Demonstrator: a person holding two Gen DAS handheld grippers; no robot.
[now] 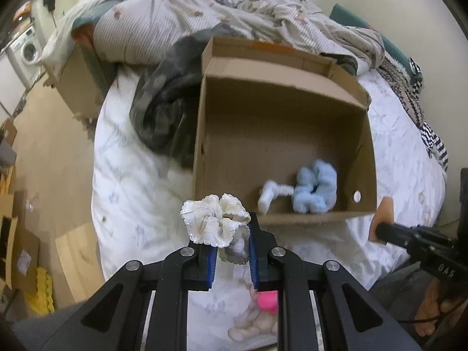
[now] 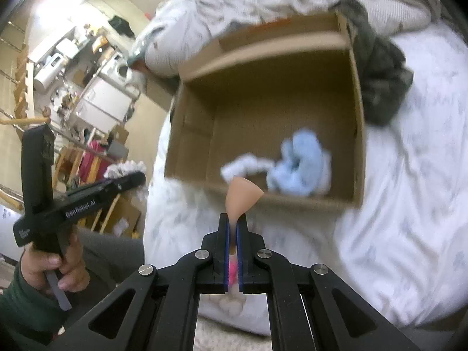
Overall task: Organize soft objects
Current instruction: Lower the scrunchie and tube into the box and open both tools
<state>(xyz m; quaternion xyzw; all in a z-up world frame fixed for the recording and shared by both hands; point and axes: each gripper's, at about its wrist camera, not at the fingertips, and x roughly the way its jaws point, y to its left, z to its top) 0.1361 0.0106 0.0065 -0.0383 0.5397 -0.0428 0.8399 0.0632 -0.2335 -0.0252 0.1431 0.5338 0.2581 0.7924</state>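
Left wrist view: the left gripper (image 1: 232, 244) is pinching a cream ruffled scrunchie (image 1: 215, 219) between its blue pads (image 1: 254, 256), the jaws standing partly apart with the bunched fabric filling the gap. The scrunchie is hanging just outside the near-left corner of the open cardboard box (image 1: 201, 134), which is sitting on the white bedsheet (image 1: 131, 181). Inside the box, against its near wall, a light blue scrunchie (image 1: 316, 188) is lying with a small white fabric piece (image 1: 270, 194) touching its left side. A dark grey blanket (image 1: 163, 108) is pressing against the box's left wall, and a striped crumpled duvet (image 1: 163, 20) is lying behind it. Below the jaws, a pink pom-pom (image 1: 267, 302) and a beige plush item (image 1: 254, 326) are resting on the sheet.

Right wrist view: the right gripper (image 2: 233, 228) is squeezing a peach-coloured soft wedge (image 2: 242, 191), the jaws nearly closed on its narrow lower end while its wide end is flaring above the fingertips, just before the box's (image 2: 358, 134) near wall. The blue scrunchie (image 2: 304, 165) and white piece (image 2: 244, 166) are lying inside the box beyond it. The left gripper (image 2: 128, 180) is showing at left, its handle held in the person's left hand (image 2: 55, 267).
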